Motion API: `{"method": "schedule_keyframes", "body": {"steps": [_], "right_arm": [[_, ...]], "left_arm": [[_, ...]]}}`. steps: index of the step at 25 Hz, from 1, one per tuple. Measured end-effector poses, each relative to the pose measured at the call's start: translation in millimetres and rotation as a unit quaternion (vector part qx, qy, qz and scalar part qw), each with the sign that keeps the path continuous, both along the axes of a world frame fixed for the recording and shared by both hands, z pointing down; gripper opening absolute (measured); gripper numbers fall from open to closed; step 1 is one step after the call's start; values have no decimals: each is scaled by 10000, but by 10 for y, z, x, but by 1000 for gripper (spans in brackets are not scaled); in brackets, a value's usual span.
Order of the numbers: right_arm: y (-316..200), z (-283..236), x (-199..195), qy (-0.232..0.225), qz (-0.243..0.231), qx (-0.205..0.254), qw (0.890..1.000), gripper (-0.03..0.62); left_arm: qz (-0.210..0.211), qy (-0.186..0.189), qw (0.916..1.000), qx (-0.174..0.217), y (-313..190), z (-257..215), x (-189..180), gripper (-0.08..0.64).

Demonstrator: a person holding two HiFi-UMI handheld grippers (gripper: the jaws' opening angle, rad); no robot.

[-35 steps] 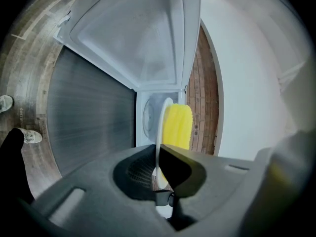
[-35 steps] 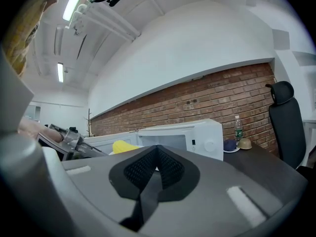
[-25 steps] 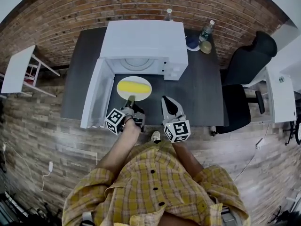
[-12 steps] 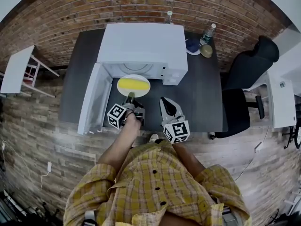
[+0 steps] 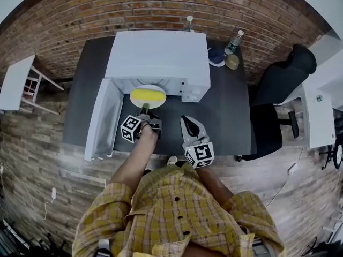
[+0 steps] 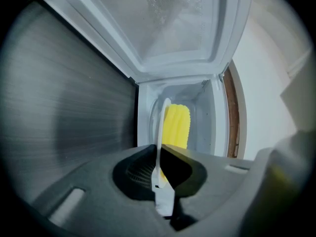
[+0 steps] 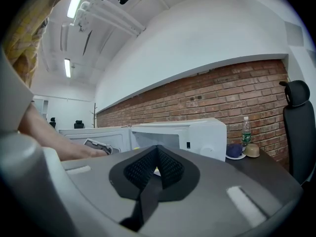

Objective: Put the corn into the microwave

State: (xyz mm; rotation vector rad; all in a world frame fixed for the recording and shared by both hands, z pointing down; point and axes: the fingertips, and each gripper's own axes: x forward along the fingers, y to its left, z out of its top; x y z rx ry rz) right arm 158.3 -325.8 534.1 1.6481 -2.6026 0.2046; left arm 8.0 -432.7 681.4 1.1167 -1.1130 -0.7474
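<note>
A yellow corn cob [image 5: 146, 95] lies on a white plate [image 5: 135, 96], which is halfway into the mouth of the white microwave [image 5: 155, 55]. The microwave's door [image 5: 102, 119] hangs open to the left. My left gripper [image 5: 144, 110] grips the plate's near rim. In the left gripper view the thin rim [image 6: 159, 132] stands edge-on between the pads and the corn [image 6: 176, 125] lies beyond it inside the cavity. These jaws are opening slightly, the rim still pinched. My right gripper [image 5: 187, 121] hovers over the dark table to the right, shut and empty [image 7: 157, 154].
A water bottle [image 5: 234, 39], a blue dish [image 5: 216, 56] and a tan bowl [image 5: 232, 61] stand at the table's back right. Another bottle [image 5: 188, 20] stands behind the microwave. A black office chair [image 5: 278, 84] is at the right, a small white table [image 5: 19, 82] at the left.
My left gripper has pushed the plate with the corn forward, from the table in front of the microwave into its opening. The right gripper has barely shifted.
</note>
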Motion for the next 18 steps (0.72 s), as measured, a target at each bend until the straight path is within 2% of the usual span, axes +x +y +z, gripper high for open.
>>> {"method": "schedule_keyframes", "body": {"steps": [18], "right_arm": [[-71,62,107,201,-45,-44,9998,-5]], "left_arm": [[-107,-112,9995,-280,-446,296,79,21]]}}
